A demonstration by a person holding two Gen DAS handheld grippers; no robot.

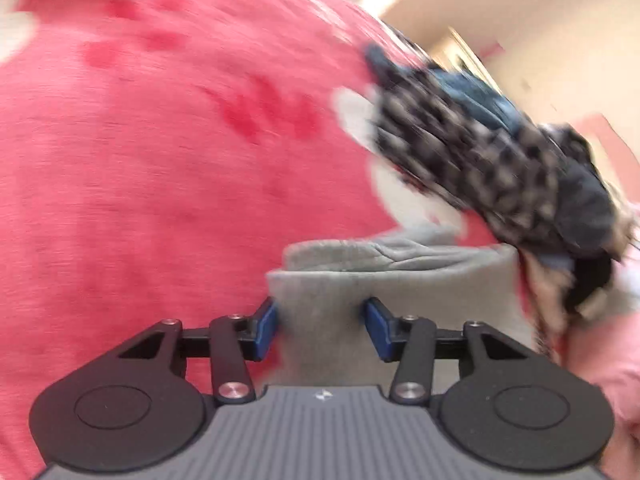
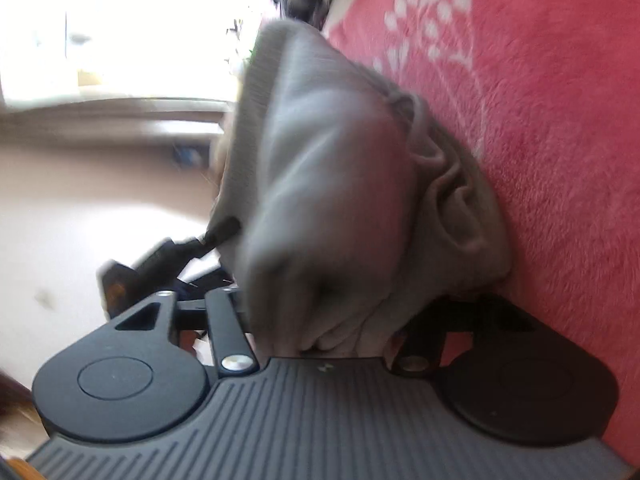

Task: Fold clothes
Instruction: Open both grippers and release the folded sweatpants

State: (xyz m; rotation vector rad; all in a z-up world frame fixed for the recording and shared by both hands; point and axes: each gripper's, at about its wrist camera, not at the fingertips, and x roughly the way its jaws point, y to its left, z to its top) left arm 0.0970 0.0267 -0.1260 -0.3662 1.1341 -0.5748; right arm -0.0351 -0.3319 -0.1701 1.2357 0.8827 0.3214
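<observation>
Grey garment (image 1: 384, 280): folded bundle, lower centre of the left view, lying on the pink blanket (image 1: 160, 160). Left gripper (image 1: 322, 330): blue pads (image 1: 266, 328) pinch a fold of it. In the right view the garment (image 2: 340, 200) fills the centre, draped over the right gripper (image 2: 328, 320), hiding its fingers (grip cannot be told). Clothes pile (image 1: 500, 160): dark, checkered, blurred, upper right of the left view, beyond the garment; items hard to separate. Blanket (image 2: 540, 140) runs along the right edge of the right view, with a white pattern. Background at left overexposed.
</observation>
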